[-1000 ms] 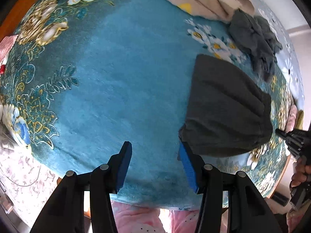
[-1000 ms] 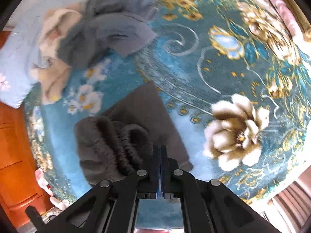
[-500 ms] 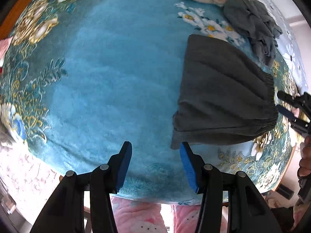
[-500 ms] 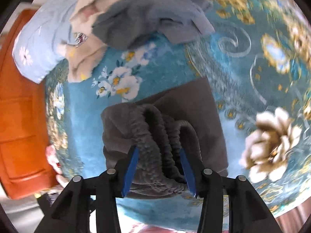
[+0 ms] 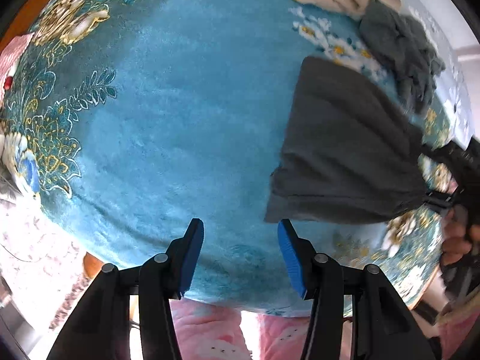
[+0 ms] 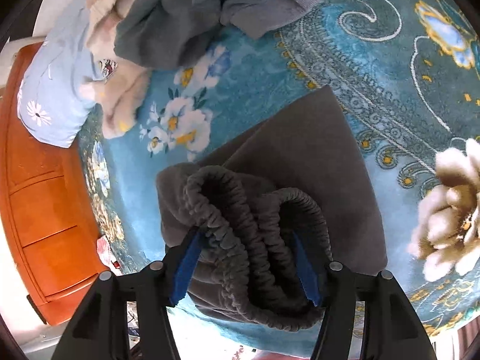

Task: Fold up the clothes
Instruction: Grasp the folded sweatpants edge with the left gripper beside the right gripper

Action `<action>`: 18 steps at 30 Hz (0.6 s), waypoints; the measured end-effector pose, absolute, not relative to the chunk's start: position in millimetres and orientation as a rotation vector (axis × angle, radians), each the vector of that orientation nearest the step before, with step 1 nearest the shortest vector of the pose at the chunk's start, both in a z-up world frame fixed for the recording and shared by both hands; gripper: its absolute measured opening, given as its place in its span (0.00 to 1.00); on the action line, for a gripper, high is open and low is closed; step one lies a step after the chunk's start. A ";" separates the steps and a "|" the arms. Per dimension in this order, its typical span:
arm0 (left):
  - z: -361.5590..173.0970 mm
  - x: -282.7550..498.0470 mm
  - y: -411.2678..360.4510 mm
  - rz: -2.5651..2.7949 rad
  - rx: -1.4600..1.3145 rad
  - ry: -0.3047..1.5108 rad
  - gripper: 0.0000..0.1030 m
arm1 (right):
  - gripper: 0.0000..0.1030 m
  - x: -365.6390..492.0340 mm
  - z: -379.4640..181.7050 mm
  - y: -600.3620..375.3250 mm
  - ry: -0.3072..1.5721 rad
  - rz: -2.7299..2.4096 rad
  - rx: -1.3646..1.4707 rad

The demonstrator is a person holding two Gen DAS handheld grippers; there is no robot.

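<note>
Two grippers were at work over a teal floral blanket (image 5: 168, 114). The left gripper (image 5: 240, 253) hung above bare blanket with its blue-padded fingers (image 5: 192, 252) spread wide and nothing between them. The folded dark grey garment (image 5: 345, 150) lay flat just ahead and to the right of it, the nearest corner close to the right-hand pad but not inside the gap.

From the right wrist view, the right gripper (image 6: 244, 265) had its jaws apart as well, set on either side of the garment's (image 6: 300, 150) gathered elastic waistband (image 6: 249, 240). The ruffled band bulged up between the blue pads (image 6: 184, 265) in two thick loops (whether the pads actually pressed the cloth could not be told). In the left wrist view that same gripper (image 5: 441, 198) showed at the far right edge, blurred, at the waistband end of the garment, with the person's hand (image 5: 456, 240) behind it.

Beyond the garment sat a heap of unfolded laundry: a crumpled blue-grey piece (image 6: 195, 12) lying over a cream one (image 6: 120, 90), beside a pale blue pillow with daisies (image 6: 54, 90). An orange wooden bed frame (image 6: 39, 195) ran along the blanket's edge.
</note>
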State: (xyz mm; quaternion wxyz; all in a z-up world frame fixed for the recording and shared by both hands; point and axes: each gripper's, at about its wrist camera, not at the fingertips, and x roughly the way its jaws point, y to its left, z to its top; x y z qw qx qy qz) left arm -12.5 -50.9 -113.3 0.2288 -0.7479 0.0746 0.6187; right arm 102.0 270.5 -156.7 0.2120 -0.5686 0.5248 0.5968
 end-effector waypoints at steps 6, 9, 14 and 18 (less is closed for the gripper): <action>-99.3 -16.8 -44.6 1.753 -2.037 0.116 0.51 | 0.22 99.6 -124.7 267.6 1.422 1.800 -1.542; -97.6 -14.8 -40.3 1.760 -2.037 0.099 0.51 | 0.20 105.9 -100.8 270.1 1.463 1.899 -1.466; -99.0 -5.8 -28.3 1.739 -2.040 0.123 0.51 | 0.20 131.5 -89.6 287.8 1.472 1.889 -1.378; -104.5 4.8 -12.6 1.706 -2.041 0.194 0.51 | 0.22 152.4 -127.4 300.3 1.431 1.687 -1.469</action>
